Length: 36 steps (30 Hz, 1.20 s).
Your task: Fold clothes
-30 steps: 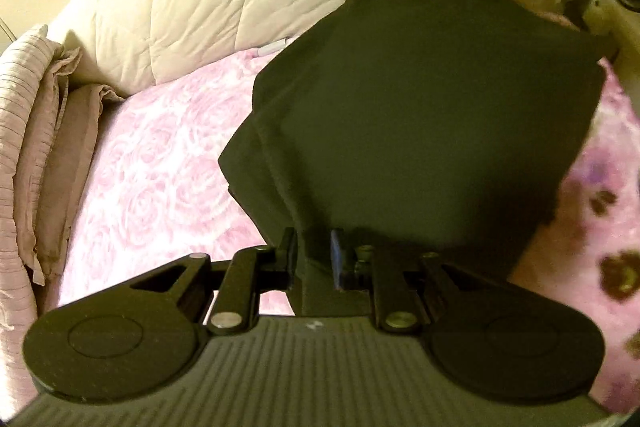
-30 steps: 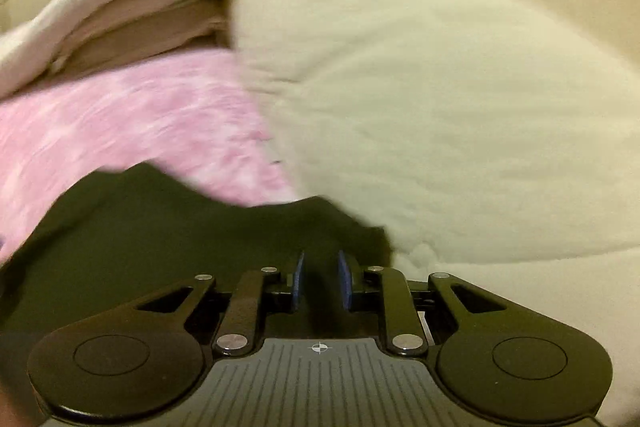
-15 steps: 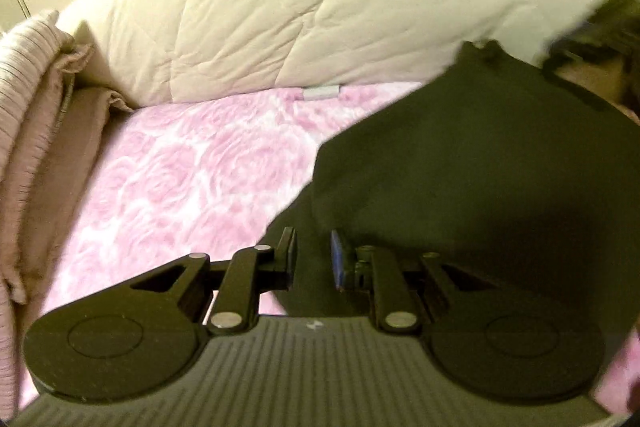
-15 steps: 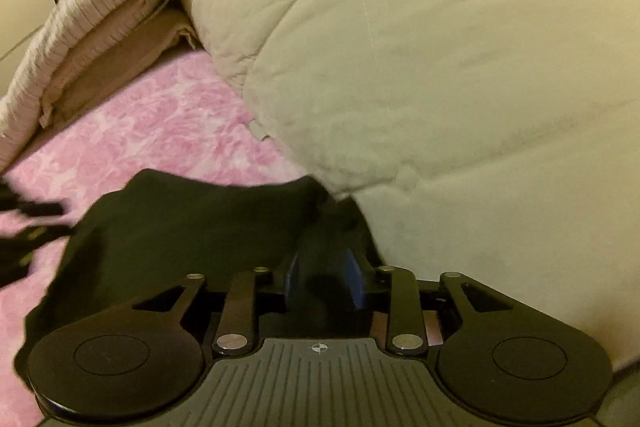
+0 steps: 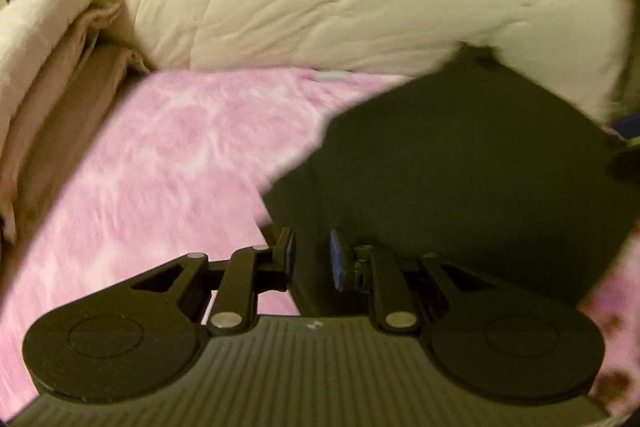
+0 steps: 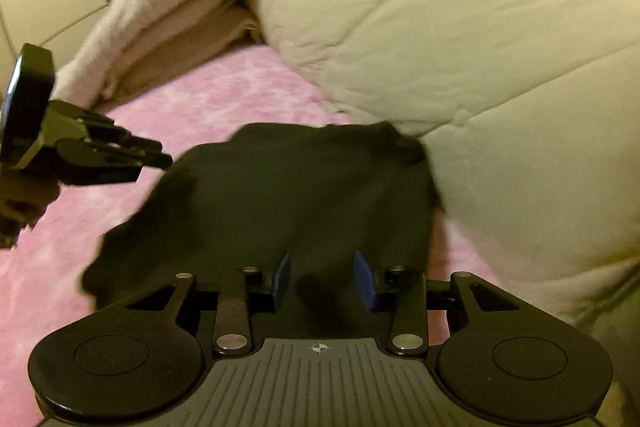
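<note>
The dark folded cloth lies on the fuzzy pink blanket beside the big cream quilt, the right gripper opening off it, the left gripper narrow, its grip unclear.

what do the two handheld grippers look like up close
Both look alike: the left gripper and right gripper are matte black, each with two blue-padded fingers on jointed black link arms fixed by silver pivot pins. Two round black discs flank a ribbed grey body bearing a small white crosshair mark. Seen from the side, the left one carries a black block-shaped housing.
</note>
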Each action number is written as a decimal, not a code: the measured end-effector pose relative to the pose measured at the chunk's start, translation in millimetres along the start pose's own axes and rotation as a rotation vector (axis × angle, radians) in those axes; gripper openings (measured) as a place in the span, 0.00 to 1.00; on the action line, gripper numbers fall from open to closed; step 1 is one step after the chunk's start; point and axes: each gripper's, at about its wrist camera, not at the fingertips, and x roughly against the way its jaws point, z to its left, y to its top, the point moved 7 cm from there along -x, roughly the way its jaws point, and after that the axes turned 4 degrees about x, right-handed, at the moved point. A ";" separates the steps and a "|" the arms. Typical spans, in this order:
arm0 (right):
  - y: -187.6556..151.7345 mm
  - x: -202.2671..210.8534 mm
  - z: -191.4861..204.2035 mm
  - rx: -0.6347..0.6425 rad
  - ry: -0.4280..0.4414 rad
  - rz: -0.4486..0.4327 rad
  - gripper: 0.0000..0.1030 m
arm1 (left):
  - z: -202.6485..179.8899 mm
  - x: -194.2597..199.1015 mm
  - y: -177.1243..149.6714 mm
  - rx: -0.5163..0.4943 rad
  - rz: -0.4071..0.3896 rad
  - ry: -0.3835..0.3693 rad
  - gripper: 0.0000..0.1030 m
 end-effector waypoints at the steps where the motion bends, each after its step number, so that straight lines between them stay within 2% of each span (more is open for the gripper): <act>1: -7.3 -2.1 6.6 0.015 0.008 0.022 0.39 | -7.6 5.6 -14.4 0.012 0.018 -0.019 0.15; 4: -21.5 -18.6 13.2 0.012 -0.006 0.059 0.40 | -30.4 -4.8 -53.0 -0.089 0.065 -0.007 0.15; 6: -18.4 -16.6 16.0 0.033 -0.017 0.054 0.40 | -35.9 -4.3 -60.4 -0.166 0.030 0.019 0.15; 9: -14.2 4.0 16.9 0.016 -0.071 0.051 0.41 | -25.8 17.1 -58.0 -0.087 0.034 0.038 0.15; 11: -20.0 24.1 19.1 -0.013 -0.105 0.055 0.48 | -15.6 42.1 -60.5 -0.004 0.036 0.045 0.16; 12: -25.4 33.4 22.9 -0.038 -0.118 0.071 0.53 | -11.1 57.1 -63.4 0.048 0.037 0.044 0.19; 13: -30.8 42.7 27.4 -0.066 -0.131 0.090 0.63 | -8.6 71.8 -67.3 0.097 0.039 0.039 0.26; 15: -40.8 65.1 39.8 -0.132 -0.144 0.106 0.71 | -8.1 98.8 -75.5 0.172 0.038 0.018 0.38; 16: -44.3 76.8 46.4 -0.170 -0.153 0.107 0.73 | -9.2 112.1 -79.1 0.200 0.039 0.008 0.47; 17: -46.4 85.8 52.2 -0.202 -0.163 0.108 0.73 | -11.9 125.0 -82.2 0.214 0.040 -0.001 0.52; 19: -47.7 106.3 65.3 -0.260 -0.195 0.102 0.74 | -16.8 150.7 -88.4 0.242 0.045 -0.015 0.71; 20: -46.5 117.0 73.0 -0.278 -0.207 0.093 0.74 | -18.2 163.6 -91.6 0.255 0.055 -0.016 0.75; 23: -42.0 147.5 98.4 -0.298 -0.228 0.074 0.75 | -22.2 203.6 -98.8 0.299 0.062 -0.024 0.83; 24: -40.7 157.7 107.8 -0.292 -0.230 0.071 0.75 | -23.9 217.9 -100.3 0.307 0.056 -0.023 0.88; 26: -37.8 175.4 123.1 -0.273 -0.232 0.065 0.75 | -27.5 247.0 -101.0 0.309 0.030 -0.010 0.90; 28: -36.3 193.5 135.3 -0.264 -0.234 0.055 0.76 | -28.2 269.4 -101.1 0.326 0.012 -0.013 0.98; 31: -36.0 216.6 149.5 -0.259 -0.244 0.040 0.76 | -29.6 298.5 -102.5 0.358 0.001 -0.009 0.98; 36: -38.1 246.9 167.9 -0.248 -0.257 0.028 0.77 | -33.4 337.2 -106.9 0.355 -0.023 0.031 0.98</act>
